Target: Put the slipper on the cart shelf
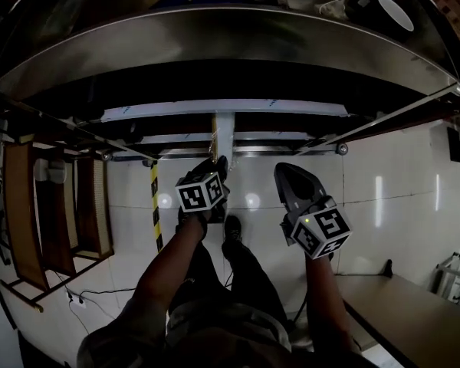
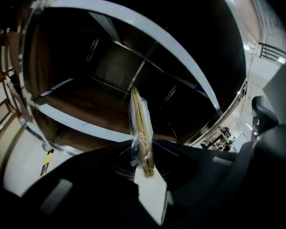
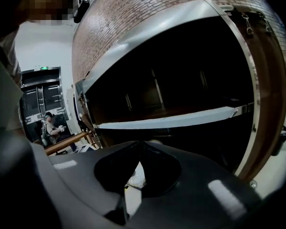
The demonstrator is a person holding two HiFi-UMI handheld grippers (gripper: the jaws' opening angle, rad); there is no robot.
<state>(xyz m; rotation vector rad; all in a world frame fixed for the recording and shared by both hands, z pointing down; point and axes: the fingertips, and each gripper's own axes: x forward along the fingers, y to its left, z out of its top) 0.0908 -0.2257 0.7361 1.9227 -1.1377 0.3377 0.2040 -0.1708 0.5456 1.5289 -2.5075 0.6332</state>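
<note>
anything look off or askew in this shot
Nothing spilled or broken. The one odd bit: the plastic-wrapped slipper is pinched only by its end in the left gripper, standing edge-on and sticking far out toward the cart shelf, with the wrap crumpled at the jaws. The right gripper is shut and empty.

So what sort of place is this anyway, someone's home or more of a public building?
Most likely a public or institutional hall, not a home: a glossy white tiled floor, a brick wall, and glazed double doors under a green exit sign. A big steel shelf cart stands in front.
</note>
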